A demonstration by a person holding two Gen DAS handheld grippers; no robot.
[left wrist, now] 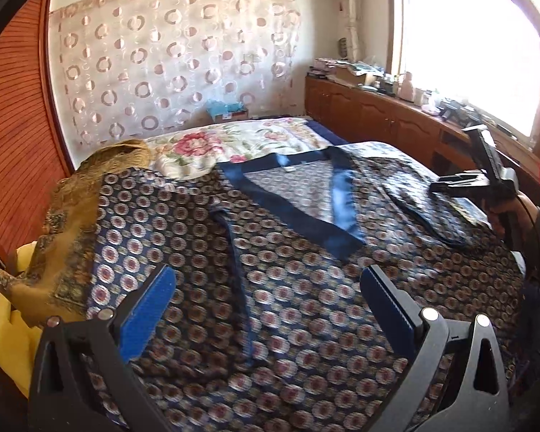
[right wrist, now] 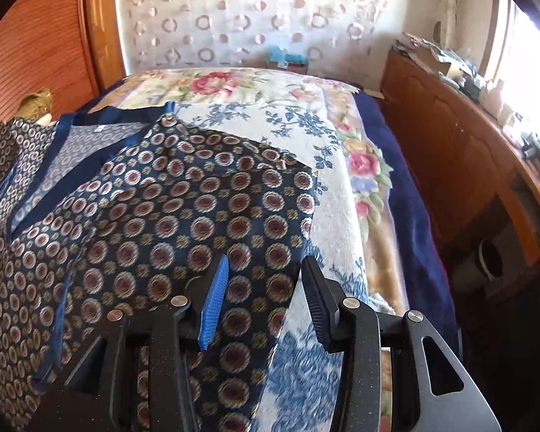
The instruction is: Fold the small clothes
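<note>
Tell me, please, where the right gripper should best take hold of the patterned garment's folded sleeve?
Probably at the sleeve's free edge beside the white floral towel, coming from above and from the right: there it lies flat and unobstructed, under the open right gripper.

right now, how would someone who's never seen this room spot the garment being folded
Find the bed below the circle-print curtain. Spread over it lies the navy garment; unlike the floral blanket beyond, it has small red medallions and a plain blue satin collar.
</note>
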